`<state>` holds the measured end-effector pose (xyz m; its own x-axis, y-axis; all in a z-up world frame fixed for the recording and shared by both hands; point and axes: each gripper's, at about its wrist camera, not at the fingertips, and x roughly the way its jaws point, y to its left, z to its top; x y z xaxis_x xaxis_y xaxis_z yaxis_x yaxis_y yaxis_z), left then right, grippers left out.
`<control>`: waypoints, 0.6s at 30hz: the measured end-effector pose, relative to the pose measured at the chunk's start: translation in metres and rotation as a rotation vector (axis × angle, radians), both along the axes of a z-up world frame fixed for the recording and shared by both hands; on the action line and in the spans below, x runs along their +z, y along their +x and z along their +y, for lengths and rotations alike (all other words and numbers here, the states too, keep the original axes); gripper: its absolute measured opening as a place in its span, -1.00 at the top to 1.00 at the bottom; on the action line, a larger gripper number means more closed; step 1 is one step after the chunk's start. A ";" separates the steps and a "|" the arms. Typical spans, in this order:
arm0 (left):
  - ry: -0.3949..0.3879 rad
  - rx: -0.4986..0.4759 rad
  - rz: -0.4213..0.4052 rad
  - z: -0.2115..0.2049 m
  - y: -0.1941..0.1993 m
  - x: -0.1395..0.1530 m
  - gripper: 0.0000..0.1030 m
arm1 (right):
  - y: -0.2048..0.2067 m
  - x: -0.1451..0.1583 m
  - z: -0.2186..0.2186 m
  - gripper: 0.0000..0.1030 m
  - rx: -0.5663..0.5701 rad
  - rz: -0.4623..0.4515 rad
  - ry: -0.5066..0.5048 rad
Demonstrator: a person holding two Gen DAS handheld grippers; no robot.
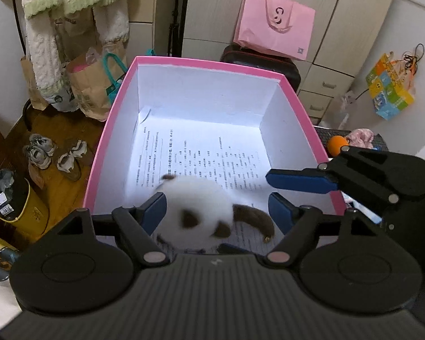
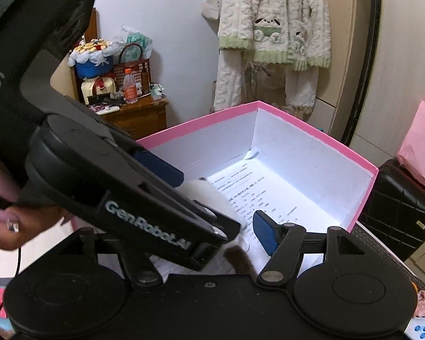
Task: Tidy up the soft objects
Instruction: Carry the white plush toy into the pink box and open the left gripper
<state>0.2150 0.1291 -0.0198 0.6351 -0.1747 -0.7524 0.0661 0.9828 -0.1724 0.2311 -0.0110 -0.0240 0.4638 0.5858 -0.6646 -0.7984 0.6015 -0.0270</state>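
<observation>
White-brown plush toy (image 1: 198, 212) – in pink box (image 1: 209, 63) | left tongs (image 1: 216, 208) open

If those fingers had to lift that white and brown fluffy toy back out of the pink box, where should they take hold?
Probably around the plush toy's round white body, coming from above. The pink box's walls block any sideways approach, and the body is the widest, softest part, so the fingers can close on its two sides. The thin brown tail looks too floppy to lift by.
</observation>
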 end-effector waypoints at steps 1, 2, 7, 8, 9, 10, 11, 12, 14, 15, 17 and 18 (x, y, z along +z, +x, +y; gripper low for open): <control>0.006 -0.006 -0.004 0.000 -0.002 0.002 -0.53 | -0.003 0.002 -0.001 -0.39 -0.001 -0.004 -0.010; 0.015 -0.011 -0.009 -0.001 -0.005 0.004 -0.53 | -0.006 0.003 -0.002 -0.39 -0.005 -0.008 -0.021; 0.059 -0.032 -0.049 -0.003 -0.023 0.018 -0.53 | -0.015 0.013 -0.006 -0.39 -0.018 -0.014 -0.037; 0.065 -0.032 -0.057 -0.003 -0.026 0.019 -0.54 | -0.018 0.016 -0.008 -0.39 -0.025 -0.013 -0.035; 0.071 -0.031 -0.068 -0.003 -0.030 0.023 -0.54 | -0.020 0.019 -0.009 -0.39 -0.043 -0.010 -0.031; 0.078 -0.037 -0.080 -0.003 -0.035 0.026 -0.55 | -0.023 0.022 -0.011 -0.39 -0.060 -0.007 -0.029; 0.084 -0.043 -0.089 -0.003 -0.040 0.029 -0.55 | -0.028 0.027 -0.012 -0.39 -0.068 -0.004 -0.027; 0.089 -0.047 -0.098 -0.003 -0.045 0.033 -0.57 | -0.033 0.031 -0.014 -0.40 -0.065 -0.007 -0.019; 0.097 -0.058 -0.115 -0.003 -0.056 0.040 -0.58 | -0.045 0.041 -0.018 -0.43 -0.067 -0.018 -0.008; 0.099 -0.063 -0.119 -0.003 -0.060 0.042 -0.59 | -0.049 0.044 -0.021 -0.44 -0.068 -0.025 -0.006; 0.105 -0.083 -0.121 -0.004 -0.068 0.049 -0.59 | -0.060 0.052 -0.024 -0.48 -0.058 -0.043 -0.005; 0.108 -0.092 -0.125 -0.004 -0.073 0.053 -0.60 | -0.064 0.055 -0.026 -0.48 -0.057 -0.046 -0.006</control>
